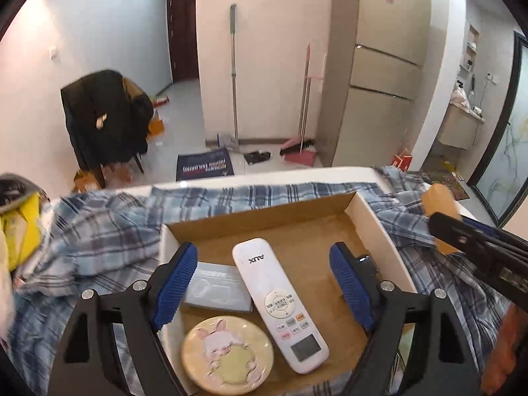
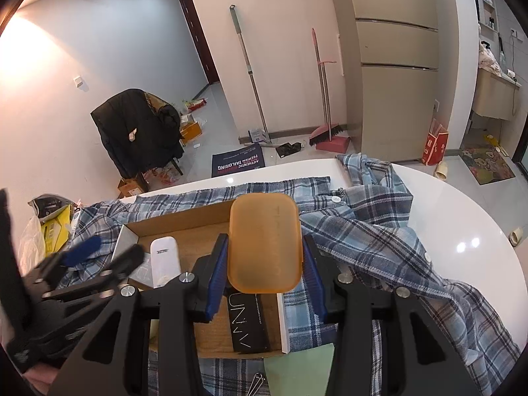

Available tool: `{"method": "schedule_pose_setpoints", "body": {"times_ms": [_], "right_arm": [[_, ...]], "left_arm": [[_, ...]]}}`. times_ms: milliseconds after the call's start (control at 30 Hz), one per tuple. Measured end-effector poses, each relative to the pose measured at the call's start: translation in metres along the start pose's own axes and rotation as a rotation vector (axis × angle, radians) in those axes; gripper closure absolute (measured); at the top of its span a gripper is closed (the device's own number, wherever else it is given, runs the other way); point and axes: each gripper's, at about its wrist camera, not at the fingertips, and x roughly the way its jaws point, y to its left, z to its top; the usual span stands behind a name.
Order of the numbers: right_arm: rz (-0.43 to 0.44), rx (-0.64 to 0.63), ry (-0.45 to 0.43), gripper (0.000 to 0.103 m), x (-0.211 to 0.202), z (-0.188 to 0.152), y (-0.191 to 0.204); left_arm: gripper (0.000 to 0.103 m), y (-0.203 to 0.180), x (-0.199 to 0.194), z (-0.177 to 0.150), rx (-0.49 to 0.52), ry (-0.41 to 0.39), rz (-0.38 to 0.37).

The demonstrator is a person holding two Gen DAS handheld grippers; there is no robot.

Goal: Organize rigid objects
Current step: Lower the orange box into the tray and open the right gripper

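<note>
Right wrist view shows the right gripper point(image 2: 265, 260) pinching an amber translucent case point(image 2: 265, 244) by its two long sides, blue pads pressed flat against it, which keeps the case level and clear of the cardboard box point(image 2: 184, 217) beneath. It hangs over the box's right half, above a black carton point(image 2: 247, 323) lying along the right wall, so the free floor next to that carton looks like the intended spot. Left wrist view shows the left gripper point(image 1: 264, 283) with fingers spread wide and holding nothing, poised over the box's left half where a white remote point(image 1: 280, 303), a round bunny tin point(image 1: 227, 353) and a grey flat pack point(image 1: 217, 287) lie side by side. A plaid shirt point(image 2: 379, 231) lies spread under the box
</note>
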Motion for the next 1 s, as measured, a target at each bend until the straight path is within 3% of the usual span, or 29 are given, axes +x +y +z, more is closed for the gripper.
{"method": "schedule_pose_setpoints", "body": {"times_ms": [133, 200, 367, 533, 567, 667, 800, 1000], "right_arm": [[0.005, -0.023, -0.011, 0.061, -0.005, 0.001, 0.006], [0.021, -0.033, -0.015, 0.061, -0.009, 0.000, 0.010], [0.035, -0.087, -0.019, 0.061, -0.014, -0.004, 0.025], [0.098, -0.141, 0.049, 0.061, -0.003, -0.013, 0.041], [0.117, -0.158, 0.075, 0.061, 0.002, -0.017, 0.045], [0.133, -0.214, 0.151, 0.061, 0.021, -0.031, 0.055], [0.132, -0.229, 0.220, 0.061, 0.044, -0.046, 0.061], [0.085, -0.229, 0.267, 0.061, 0.065, -0.062, 0.060]], "left_arm": [[0.017, 0.011, -0.049, -0.004, -0.017, -0.123, -0.033], [0.000, 0.017, -0.072, -0.010, -0.032, -0.192, -0.050], [0.000, 0.027, -0.096, -0.022, -0.038, -0.258, -0.027], [0.000, 0.031, -0.111, -0.043, -0.004, -0.418, 0.043], [0.000, 0.032, -0.110, -0.046, -0.010, -0.425, 0.043], [0.000, 0.038, -0.093, -0.048, -0.031, -0.338, -0.046], [0.000, 0.038, -0.087, -0.052, -0.022, -0.355, -0.014], [0.000, 0.036, -0.088, -0.054, -0.024, -0.365, -0.030]]}}
